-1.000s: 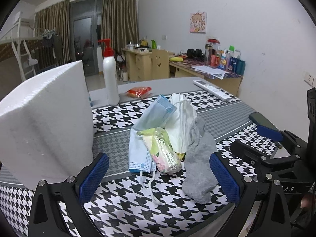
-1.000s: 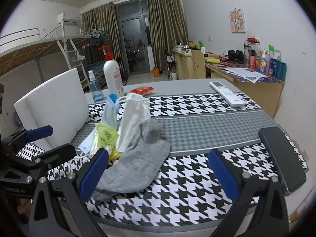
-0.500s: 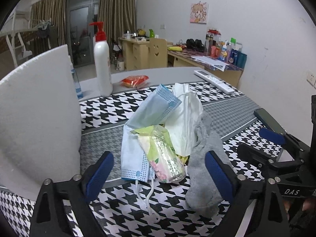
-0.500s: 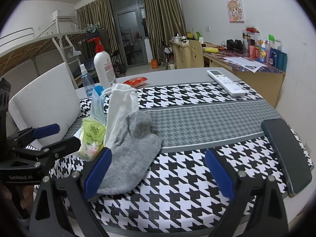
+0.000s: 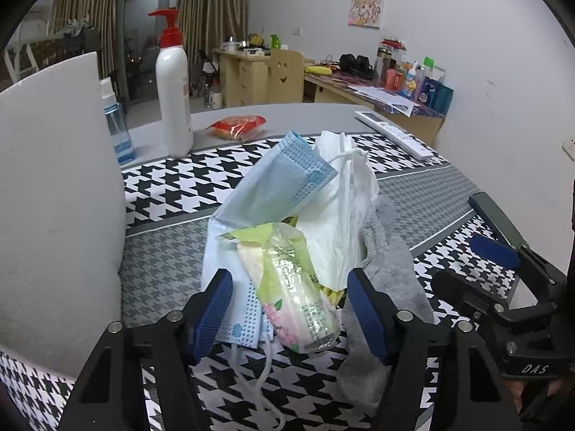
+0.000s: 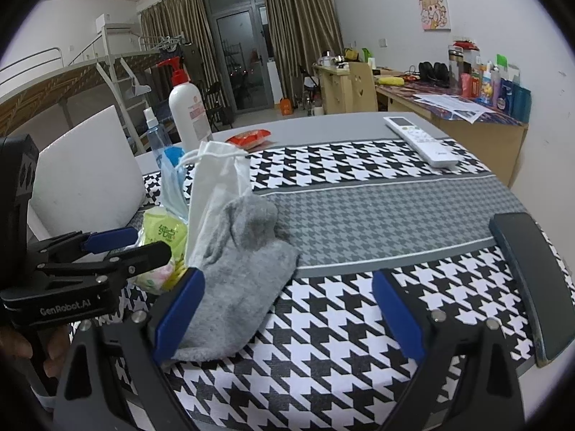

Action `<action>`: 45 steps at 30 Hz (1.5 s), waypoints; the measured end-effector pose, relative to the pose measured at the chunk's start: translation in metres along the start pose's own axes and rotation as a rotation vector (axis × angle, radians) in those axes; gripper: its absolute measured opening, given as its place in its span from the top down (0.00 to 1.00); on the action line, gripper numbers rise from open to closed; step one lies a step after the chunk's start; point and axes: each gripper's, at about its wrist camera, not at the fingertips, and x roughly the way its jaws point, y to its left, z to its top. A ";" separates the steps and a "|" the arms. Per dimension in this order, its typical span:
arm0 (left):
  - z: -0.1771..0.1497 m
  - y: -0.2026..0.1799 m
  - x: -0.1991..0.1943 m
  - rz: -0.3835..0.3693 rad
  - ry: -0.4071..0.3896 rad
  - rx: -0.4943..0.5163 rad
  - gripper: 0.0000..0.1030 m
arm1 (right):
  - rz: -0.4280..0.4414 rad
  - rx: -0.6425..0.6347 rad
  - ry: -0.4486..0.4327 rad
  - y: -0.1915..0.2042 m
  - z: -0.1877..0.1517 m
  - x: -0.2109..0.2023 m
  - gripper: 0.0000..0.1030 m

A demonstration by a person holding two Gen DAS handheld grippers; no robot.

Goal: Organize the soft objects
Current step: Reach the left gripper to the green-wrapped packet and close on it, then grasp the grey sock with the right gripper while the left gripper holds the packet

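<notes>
Houndstooth cloth in black, white and grey covers the surface (image 5: 172,194), and behind it is a room with brown curtains, a wooden desk full of bottles and a small cartoon picture on the white wall. Near the middle of the cloth lies a pile of soft things. A blue face mask (image 5: 276,194) leans at the top of the pile, with a white mask or bag (image 5: 345,208) beside it. In front of them lies a green tissue pack (image 5: 294,287) in clear wrap, and a grey sock (image 5: 384,287) lies along the right side of the pile.

The left gripper (image 5: 289,314) is low over the near end of the pile. Its jaws have just been closing and now stand at a middle width, with the tissue pack and the lower edge of the blue mask between the blue pads. I cannot tell if the pads already press on them. The right gripper (image 6: 287,309) has its jaws wide. Its left pad is just beside the sock, the right pad is over bare cloth, and nothing is held.

A white foam block (image 5: 54,197) stands at the left. Behind the pile stand a white pump bottle (image 5: 174,100) with a red top and a small blue spray bottle (image 5: 116,125). A red snack packet (image 5: 237,125) and a white remote control (image 5: 391,133) lie further back, and a dark phone (image 6: 528,280) lies at the right edge.
</notes>
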 end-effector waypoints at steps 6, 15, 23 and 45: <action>0.001 -0.006 0.007 -0.013 0.012 0.024 0.54 | 0.003 -0.005 0.013 0.002 0.002 0.004 0.06; 0.001 -0.005 0.011 -0.017 0.024 0.028 0.73 | 0.033 -0.022 0.051 0.008 0.004 0.014 0.14; 0.000 -0.004 0.004 -0.045 0.015 0.026 0.73 | 0.055 -0.040 0.112 0.016 0.003 0.026 0.21; -0.016 0.005 -0.033 -0.050 -0.061 0.017 0.73 | -0.003 -0.178 0.165 0.055 -0.014 0.024 0.91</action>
